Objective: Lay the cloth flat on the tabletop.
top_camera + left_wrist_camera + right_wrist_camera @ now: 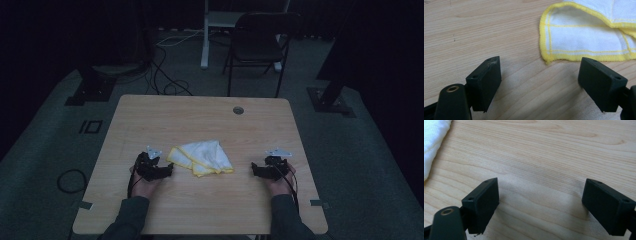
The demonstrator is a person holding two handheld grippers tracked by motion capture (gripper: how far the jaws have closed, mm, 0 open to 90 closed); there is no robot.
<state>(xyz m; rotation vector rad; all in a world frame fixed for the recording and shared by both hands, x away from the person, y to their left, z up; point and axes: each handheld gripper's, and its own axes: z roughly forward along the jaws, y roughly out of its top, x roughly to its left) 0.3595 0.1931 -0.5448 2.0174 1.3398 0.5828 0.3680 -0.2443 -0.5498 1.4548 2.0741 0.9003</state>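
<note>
White cleaning cloth (202, 156) with a yellow stitched hem and thin yellow grid lines, lying loosely folded and rumpled near the middle of the worktop (200, 120), a little toward the near edge. Several layers overlapping, one hemmed corner turned toward the left, the hem curling up slightly there. Soft woven texture plain in the left gripper view.

Left gripper (169, 171) resting low at the near left, just beside the cloth's left corner, not touching it; fingers (485, 81) spread wide, bare wood between them, the cloth's hemmed edge just beyond the far finger. Right gripper (254, 170) at the near right, apart from the cloth's right edge; fingers (482, 200) likewise spread wide over bare wood, a strip of white cloth at the upper left corner of that view. Each held in a hand, dark sleeves coming in from the near edge.

Worktop of pale wood-grain laminate with rounded corners and a round cable hole (238, 110) near the far edge. Dim room beyond: grey carpet, a dark folding chair (257, 45) at the far side, a white stand leg (204, 35) beside it, black cables (165, 75) trailing over the floor, dark stand bases at far left and far right.
</note>
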